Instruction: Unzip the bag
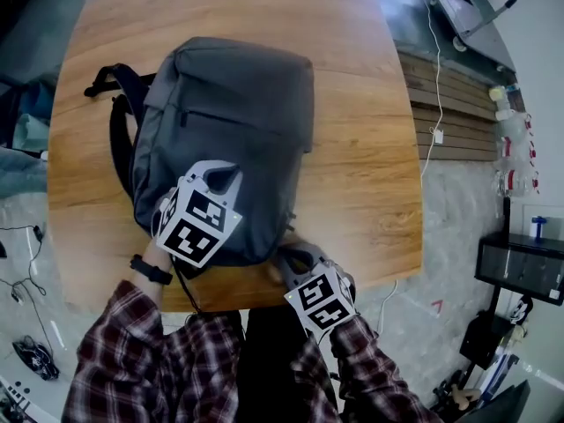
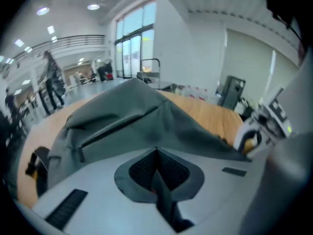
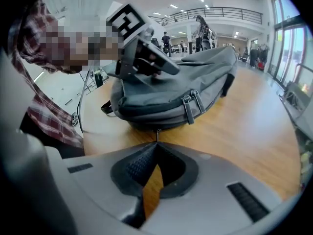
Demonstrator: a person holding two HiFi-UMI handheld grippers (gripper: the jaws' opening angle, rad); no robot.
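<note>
A grey backpack (image 1: 238,104) lies flat on the round wooden table (image 1: 370,148). My left gripper (image 1: 225,173) rests on the bag's near end, and in the left gripper view it (image 2: 156,150) is shut with a fold of the bag's fabric (image 2: 127,111) pinched and lifted in front of it. My right gripper (image 1: 286,256) sits at the bag's near right corner. In the right gripper view its tips (image 3: 157,143) are shut on a thin zip pull (image 3: 156,132) coming off the bag's edge (image 3: 171,82). Two other zip pulls (image 3: 188,109) hang higher on the side.
The bag's black straps (image 1: 115,104) spread to the far left on the table. A wooden slatted platform (image 1: 449,104) and a white cable (image 1: 432,77) lie on the floor to the right. The table's near edge (image 1: 370,276) is just past my right gripper.
</note>
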